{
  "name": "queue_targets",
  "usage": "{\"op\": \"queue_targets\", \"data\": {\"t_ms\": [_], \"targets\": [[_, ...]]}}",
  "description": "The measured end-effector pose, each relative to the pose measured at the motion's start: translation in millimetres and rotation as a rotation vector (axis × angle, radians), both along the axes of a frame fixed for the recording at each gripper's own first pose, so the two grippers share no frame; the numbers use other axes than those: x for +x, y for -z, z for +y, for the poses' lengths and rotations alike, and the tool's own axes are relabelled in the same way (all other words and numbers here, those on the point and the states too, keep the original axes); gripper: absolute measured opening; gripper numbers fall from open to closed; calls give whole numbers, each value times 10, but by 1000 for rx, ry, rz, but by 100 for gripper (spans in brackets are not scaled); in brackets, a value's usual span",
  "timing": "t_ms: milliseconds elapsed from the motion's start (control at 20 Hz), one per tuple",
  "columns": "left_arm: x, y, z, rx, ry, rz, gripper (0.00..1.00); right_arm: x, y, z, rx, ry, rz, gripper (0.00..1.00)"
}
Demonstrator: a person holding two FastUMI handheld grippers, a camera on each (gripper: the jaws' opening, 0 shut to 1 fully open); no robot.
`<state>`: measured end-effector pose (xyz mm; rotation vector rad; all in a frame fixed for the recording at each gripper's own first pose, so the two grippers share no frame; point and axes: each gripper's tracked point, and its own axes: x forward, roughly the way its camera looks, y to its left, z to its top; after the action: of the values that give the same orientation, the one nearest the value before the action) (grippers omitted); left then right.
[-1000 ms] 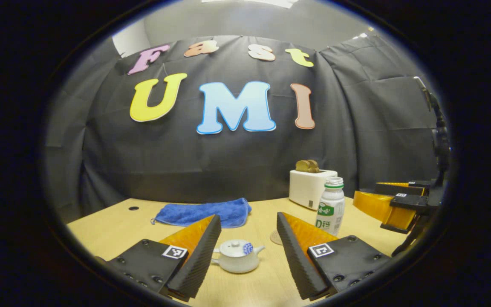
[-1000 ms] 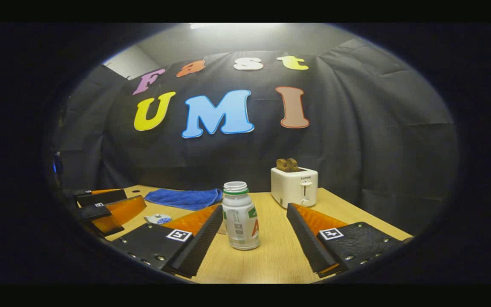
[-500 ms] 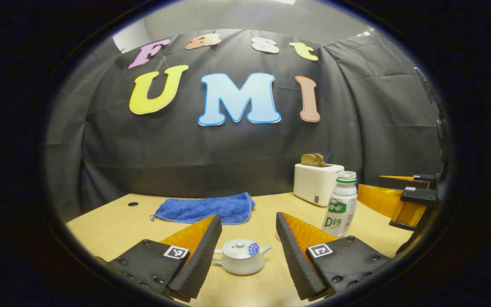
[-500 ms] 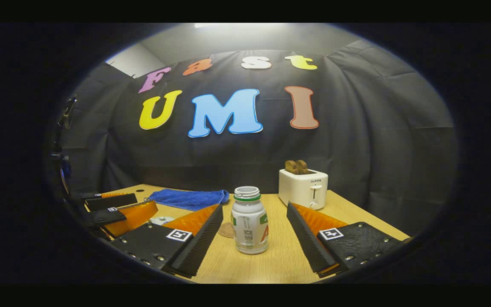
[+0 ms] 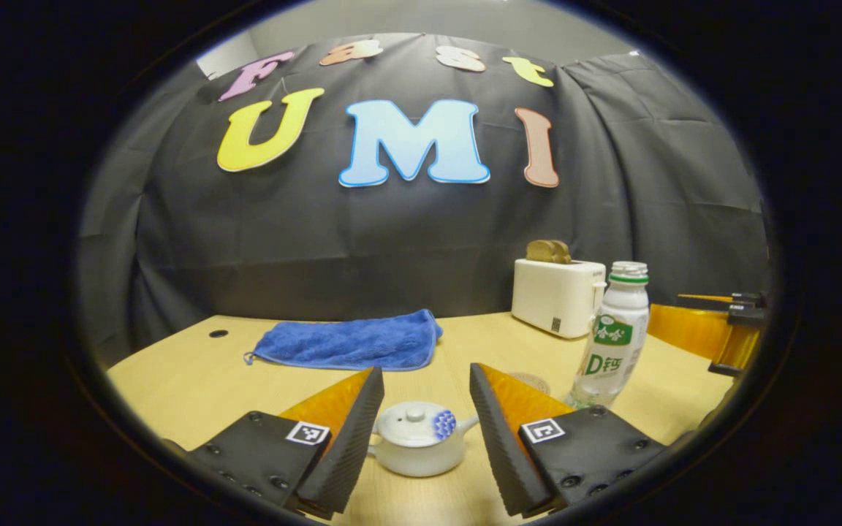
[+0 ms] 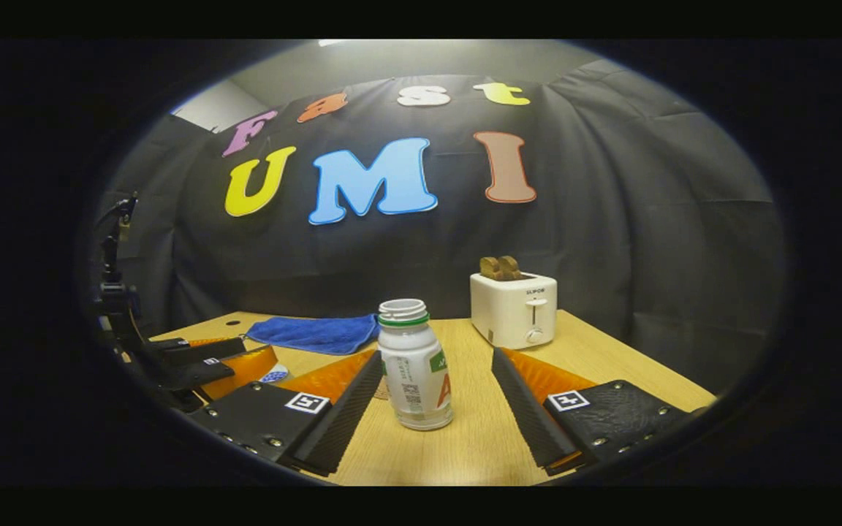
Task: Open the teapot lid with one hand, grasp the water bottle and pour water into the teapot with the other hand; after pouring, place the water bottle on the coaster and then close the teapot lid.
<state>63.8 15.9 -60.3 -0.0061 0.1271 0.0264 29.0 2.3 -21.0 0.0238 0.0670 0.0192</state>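
In the left gripper view, the left gripper (image 5: 425, 409) is seen nearest, its two fingers spread wide with nothing pinched between them. A small white teapot (image 5: 417, 442) with a blue-patterned patch on its lid (image 5: 414, 424) is framed in the gap between the fingers, resting on the light wooden table (image 5: 172, 380); neither finger is touching it, and the lid is seated on the pot. Just beyond the right-hand finger, a round coaster (image 5: 534, 381) is laid flat on the table, partly hidden by that finger. Beside the coaster, to the right, an uncapped white water bottle (image 5: 611, 340) with a green neck ring is stood upright on the table. The right gripper (image 5: 713, 332) is glimpsed at the right edge, near the bottle. Farther back, a blue towel (image 5: 348, 343) is spread on the table, and a white toaster (image 5: 558, 292) with slices of bread (image 5: 549, 250) in its slots is set near the black cloth wall (image 5: 319, 234).

In the right gripper view, the right gripper (image 6: 428, 398) is held with its fingers wide apart, and the water bottle (image 6: 414, 372) is stood between them, closer to the left-hand finger; contact cannot be made out. The left gripper (image 6: 209, 361) is seen at the left, with a part of the teapot (image 6: 275, 376) visible just beside it. Behind these, the towel (image 6: 315, 332) and the toaster (image 6: 514, 310) are placed toward the back of the table (image 6: 596, 358).
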Motion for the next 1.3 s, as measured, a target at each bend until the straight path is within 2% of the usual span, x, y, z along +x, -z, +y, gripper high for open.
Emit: {"op": "queue_targets", "data": {"t_ms": [100,250,500,700,750,900,1000,1150,1250,1300], "targets": [[50,98,-9,6,-4,20,77,4,23,-9,5,0,5,93],[106,249,-25,10,-4,50,77,-4,70,-38,20,3,11,93],[132,284,16,53,-27,57,72,-6,151,-112,44,15,28,93],[140,285,53,85,-38,58,54,-17,166,-130,56,21,33,94],[152,278,70,93,-45,52,53,-23,174,-130,57,21,33,95],[175,268,77,93,-39,54,24,-33,170,-139,58,23,31,95],[162,268,80,105,-34,61,24,-36,169,-129,61,23,32,95],[173,249,85,100,-22,63,19,-55,184,-109,62,20,33,95],[178,240,87,81,-11,58,11,-54,195,-102,53,19,36,95],[180,211,83,67,-6,51,11,-58,194,-102,49,20,38,95]]}}
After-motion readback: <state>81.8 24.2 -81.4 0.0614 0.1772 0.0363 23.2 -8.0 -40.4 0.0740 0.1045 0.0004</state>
